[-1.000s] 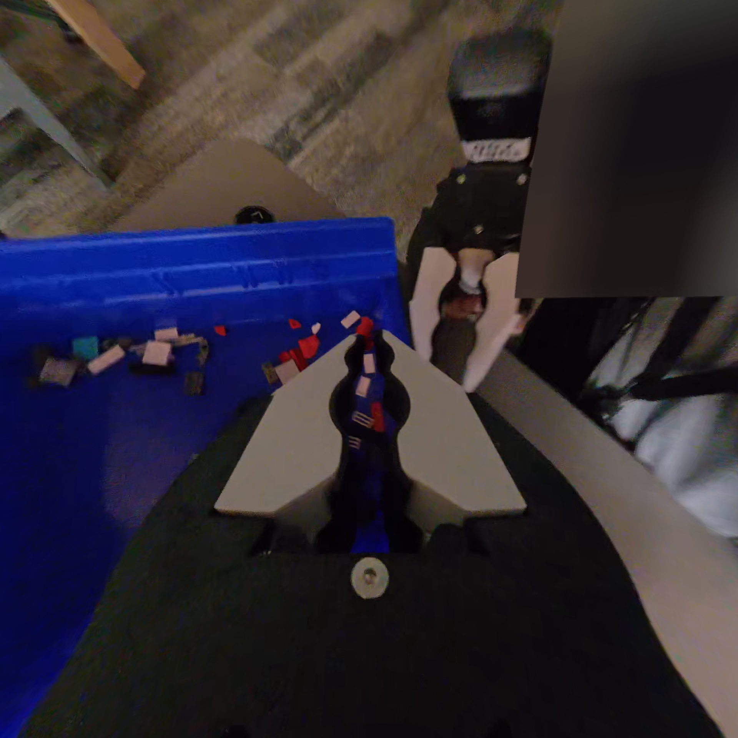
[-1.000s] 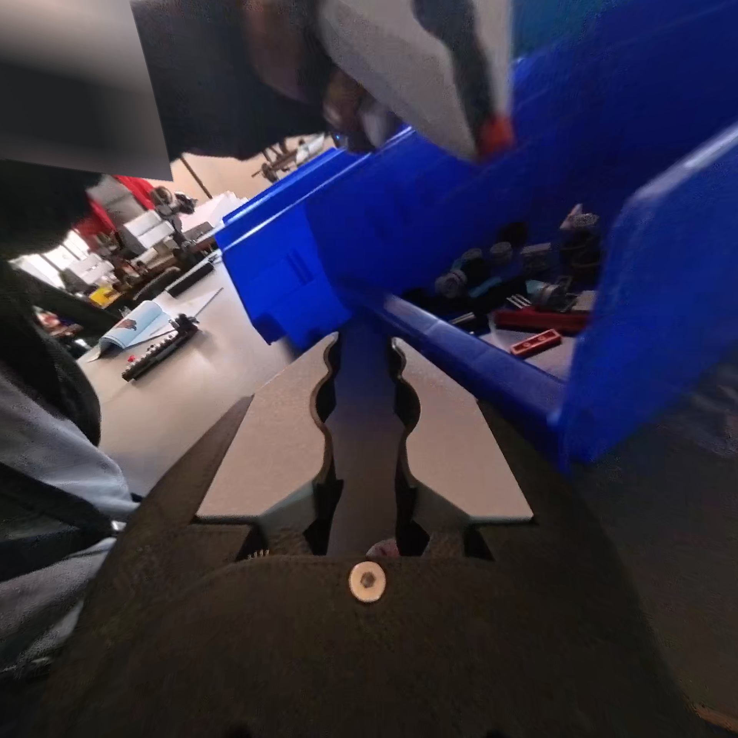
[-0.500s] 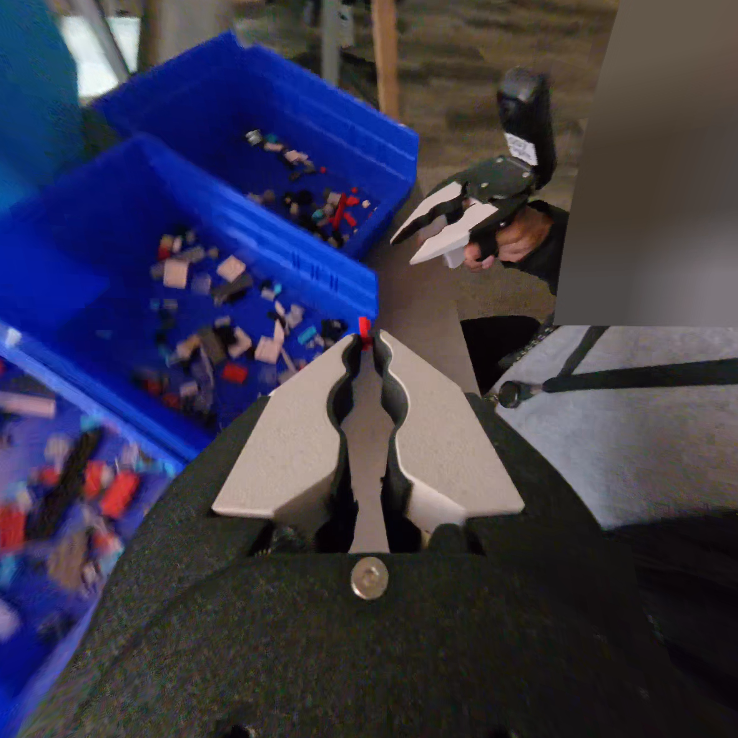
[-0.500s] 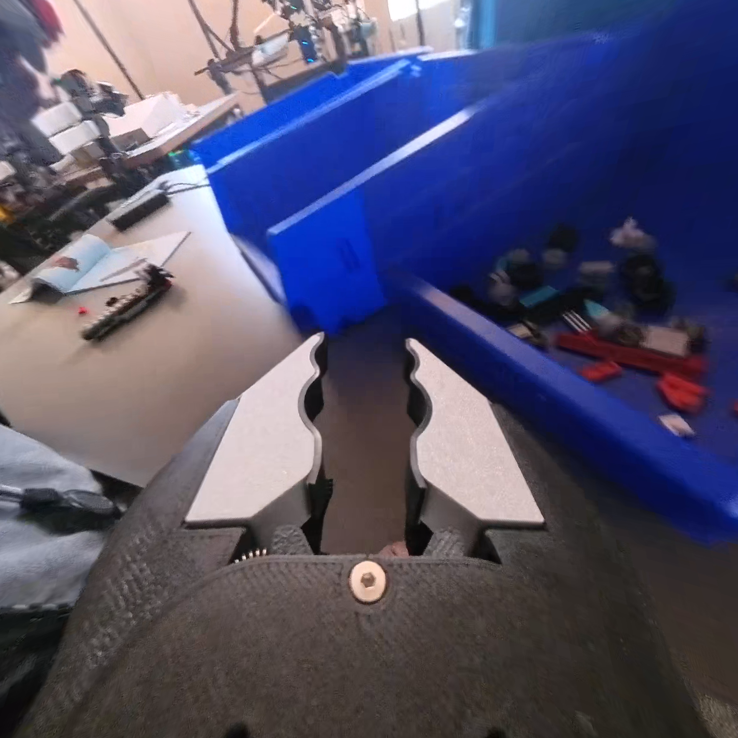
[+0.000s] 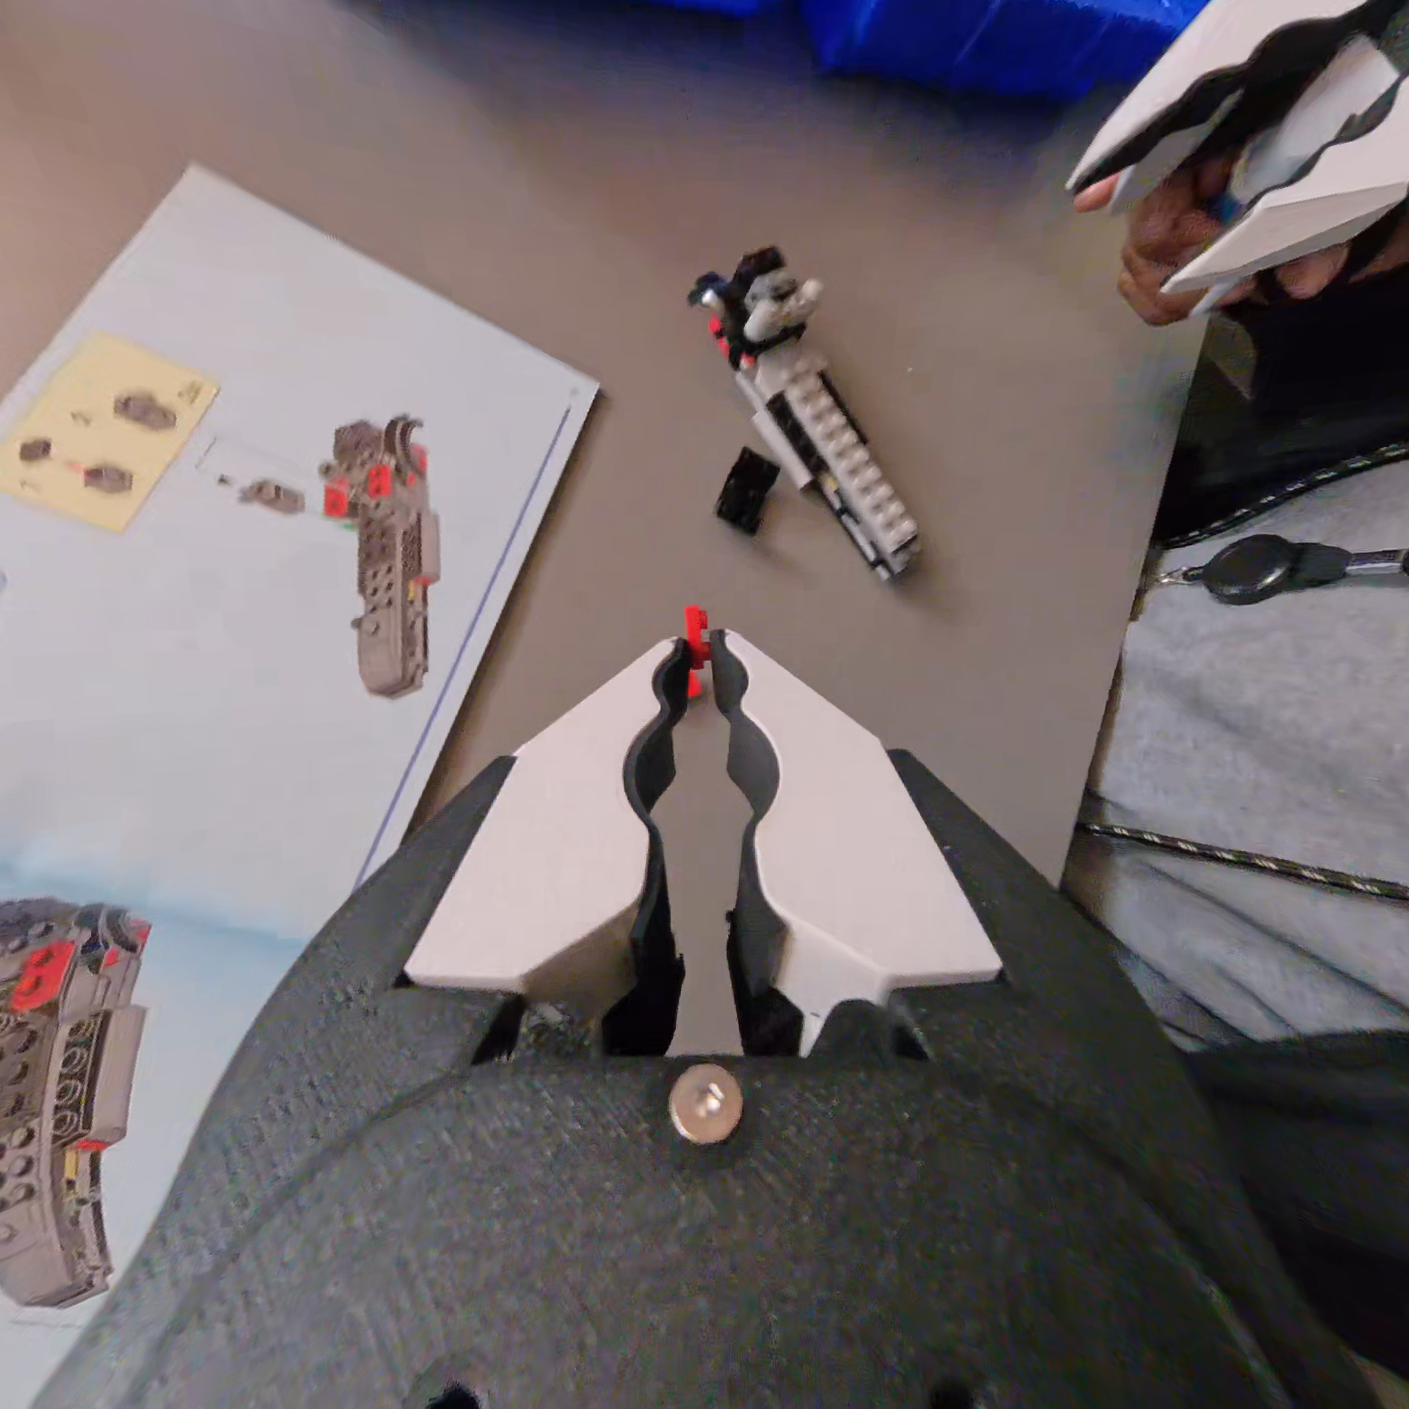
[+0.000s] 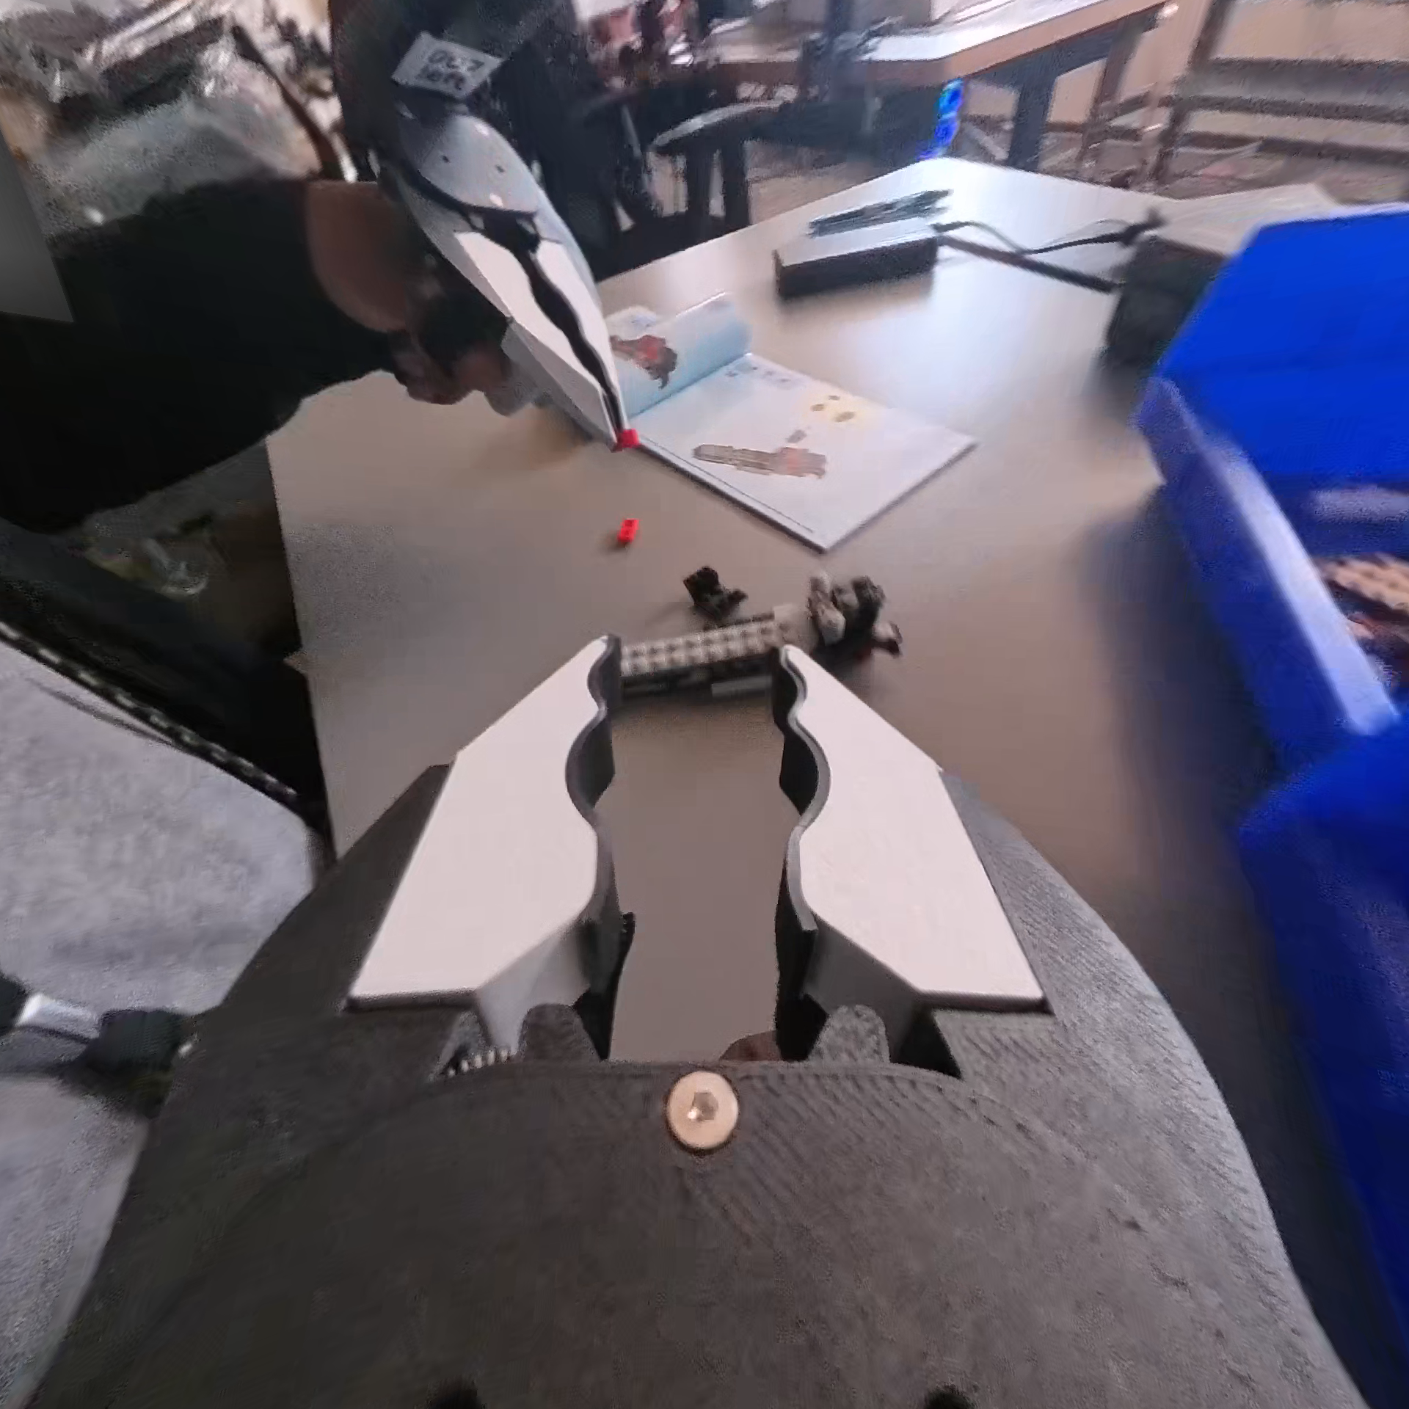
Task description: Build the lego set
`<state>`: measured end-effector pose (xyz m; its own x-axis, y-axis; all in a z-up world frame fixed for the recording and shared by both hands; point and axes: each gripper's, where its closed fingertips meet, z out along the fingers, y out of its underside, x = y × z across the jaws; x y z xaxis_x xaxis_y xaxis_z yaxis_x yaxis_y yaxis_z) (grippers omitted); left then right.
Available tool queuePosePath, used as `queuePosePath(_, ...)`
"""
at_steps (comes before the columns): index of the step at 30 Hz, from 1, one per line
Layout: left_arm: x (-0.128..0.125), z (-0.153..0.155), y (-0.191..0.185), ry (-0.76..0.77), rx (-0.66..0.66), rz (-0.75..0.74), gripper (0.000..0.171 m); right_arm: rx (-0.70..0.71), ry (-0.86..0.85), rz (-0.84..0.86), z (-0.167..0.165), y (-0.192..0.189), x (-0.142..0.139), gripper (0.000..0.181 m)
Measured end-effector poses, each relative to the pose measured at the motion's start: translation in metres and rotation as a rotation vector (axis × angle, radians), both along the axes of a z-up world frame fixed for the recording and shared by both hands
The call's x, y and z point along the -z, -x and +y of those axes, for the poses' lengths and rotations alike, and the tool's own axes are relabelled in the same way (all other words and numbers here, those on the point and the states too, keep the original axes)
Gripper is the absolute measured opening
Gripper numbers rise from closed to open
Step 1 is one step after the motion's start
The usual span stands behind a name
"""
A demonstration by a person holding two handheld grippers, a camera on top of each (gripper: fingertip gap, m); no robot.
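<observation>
The left gripper point(image 5: 698, 648) has its tips pinched on a small red Lego piece point(image 5: 694, 630), only the very ends gripping it, with most of the piece poking out past them above the grey table point(image 5: 953, 686). The right gripper point(image 6: 692, 662) is spread wide and holds nothing, its fingertips point(image 6: 602, 663) low over the table just in front of the long grey partly built model point(image 6: 705, 648). That model lies flat on the table, studs up, with a cluster of black, white and red parts at its far end; a loose black piece point(image 5: 747, 488) sits just beside it, and another small red brick point(image 6: 628, 531) lies apart on the table beyond. Farther off lies the open instruction booklet point(image 5: 251, 610), and beyond that the blue parts bins point(image 6: 1288, 473). The main risk, as I judge it, is the shallow hold: such a tiny piece could twist or pop free on pressing it down. The unfixed model could also slide or tip unless the right gripper steadies it first.
</observation>
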<state>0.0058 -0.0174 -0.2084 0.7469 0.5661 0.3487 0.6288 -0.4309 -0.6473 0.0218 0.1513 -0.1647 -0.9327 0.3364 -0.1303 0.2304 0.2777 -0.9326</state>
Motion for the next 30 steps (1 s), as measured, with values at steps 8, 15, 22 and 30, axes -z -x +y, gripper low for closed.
queuePosePath(8,0.034,0.011,0.013,0.007,0.055,-0.011,0.006,-0.165,-0.151,0.006,-0.084,0.034,0.026,0.042)
queuePosePath(15,0.043,0.025,0.021,0.007,0.080,-0.056,0.010,-0.243,-0.236,0.025,-0.101,0.051,0.043,0.043)
queuePosePath(22,0.012,0.024,0.036,-0.001,0.088,0.013,0.027,-0.265,-0.212,0.051,-0.101,0.061,0.033,0.044)
queuePosePath(30,-0.056,0.035,0.122,-0.182,-0.062,0.398,0.033,-0.568,-0.498,0.199,-0.103,0.032,0.057,0.042)
